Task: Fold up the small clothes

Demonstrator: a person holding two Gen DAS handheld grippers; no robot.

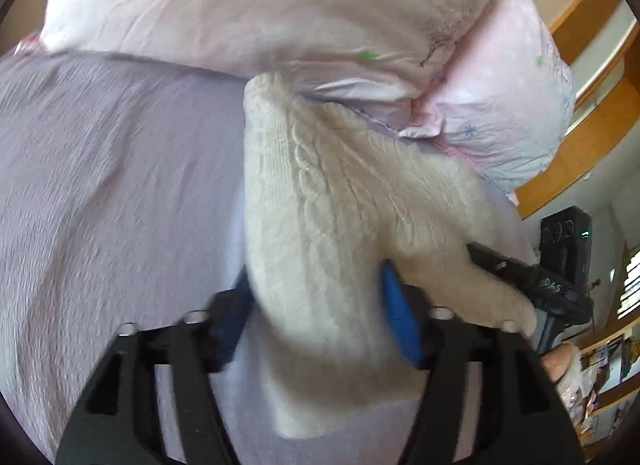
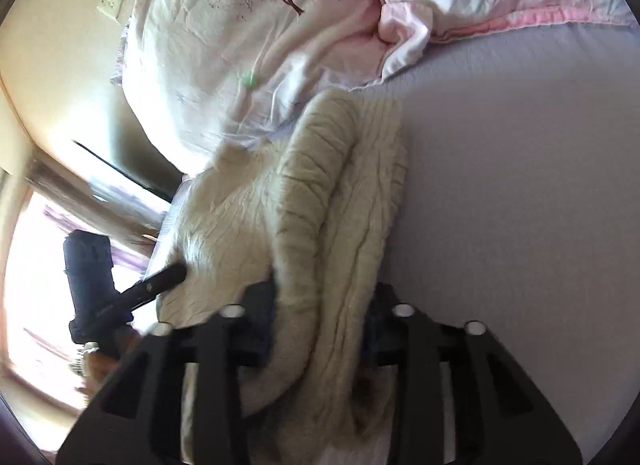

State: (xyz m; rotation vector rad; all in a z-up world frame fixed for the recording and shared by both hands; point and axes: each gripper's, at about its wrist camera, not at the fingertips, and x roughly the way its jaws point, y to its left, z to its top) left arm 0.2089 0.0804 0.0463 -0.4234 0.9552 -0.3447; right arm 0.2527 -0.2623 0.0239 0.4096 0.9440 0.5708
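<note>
One cream cable-knit garment point(image 1: 320, 205) lies bunched on a lavender bed sheet point(image 1: 100, 185), its far end touching a pale pink floral quilt point(image 1: 260, 17) heaped beyond it. Two grippers work it at once: the left gripper point(image 1: 316, 317) has its blue-padded fingers point(image 1: 400, 321) closed around one gathered end of the knit, while the right gripper point(image 2: 320, 329) clamps a thick roll of the same garment point(image 2: 328, 201) between its black fingers. Each gripper shows at the edge of the other's view. A wooden shelf point(image 1: 580, 153) stands at the bedside. No containers appear.
</note>
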